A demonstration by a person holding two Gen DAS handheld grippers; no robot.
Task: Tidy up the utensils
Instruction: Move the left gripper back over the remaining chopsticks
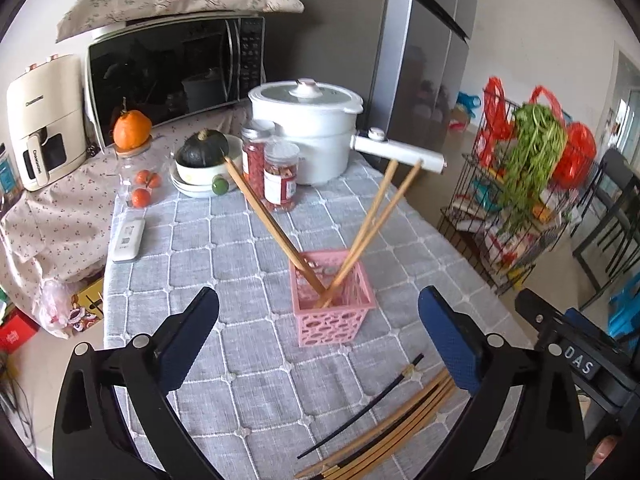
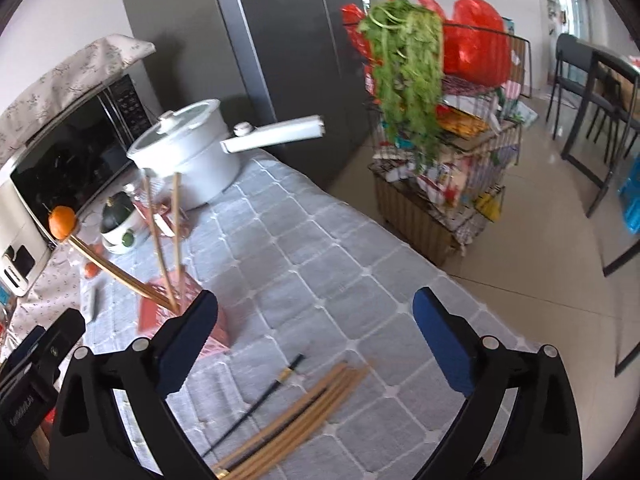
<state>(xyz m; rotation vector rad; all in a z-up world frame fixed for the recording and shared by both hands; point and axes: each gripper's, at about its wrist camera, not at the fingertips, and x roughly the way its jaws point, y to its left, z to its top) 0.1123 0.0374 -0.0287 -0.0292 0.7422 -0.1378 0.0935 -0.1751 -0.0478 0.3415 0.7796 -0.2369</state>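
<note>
Standing in the pink basket mid-bench: four wooden chopsticks, two leaning left, two right. Loose pile of chopsticks lies flat on the grey quilted bench near the front edge: one black one clear, another dark one partly hidden, wooden ones roughly five, exact count unclear. Left gripper fingers wide open, nothing between. Right gripper fingers also wide open, empty, above the pile. Behind: one white pot, two jars.
</note>
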